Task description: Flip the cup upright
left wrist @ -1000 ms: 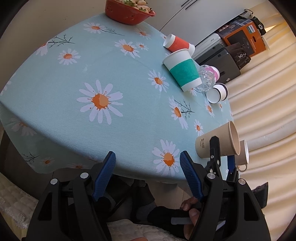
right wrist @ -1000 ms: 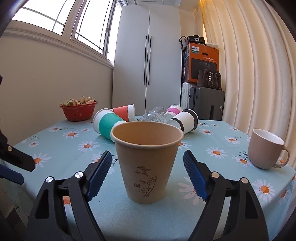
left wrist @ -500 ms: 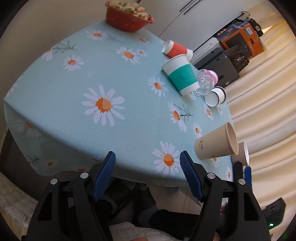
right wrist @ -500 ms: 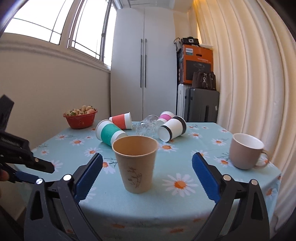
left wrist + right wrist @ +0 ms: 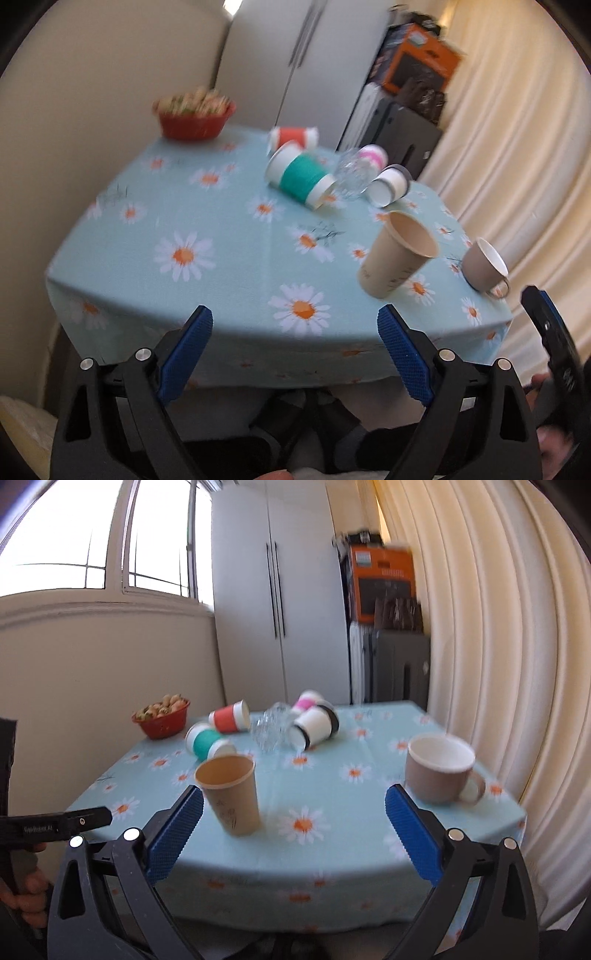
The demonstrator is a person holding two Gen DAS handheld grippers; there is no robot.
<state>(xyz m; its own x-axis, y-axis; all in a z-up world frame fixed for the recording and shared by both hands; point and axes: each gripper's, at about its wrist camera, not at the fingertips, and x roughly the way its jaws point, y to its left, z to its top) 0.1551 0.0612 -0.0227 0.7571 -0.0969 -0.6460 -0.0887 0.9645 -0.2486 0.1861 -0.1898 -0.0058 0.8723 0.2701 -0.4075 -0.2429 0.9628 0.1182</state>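
Brown paper cup (image 5: 229,793) upright near front edge of table (image 5: 332,849). Left gripper (image 5: 295,354), right gripper (image 5: 293,829): jaws apart, empty, off table.

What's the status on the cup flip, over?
Left gripper and right gripper open, empty, off the table edge. Brown paper cup upright, free. Other cups lying down behind it.

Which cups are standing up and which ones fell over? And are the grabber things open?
brown paper cup: upright, empty
mug: upright, empty
green cup: on its side
orange cup: on its side
black-and-white cup: on its side
pink cup: on its side
clear glass: tipped over, blurry
red bowl: upright, full
left gripper: open, holding nothing
right gripper: open, holding nothing
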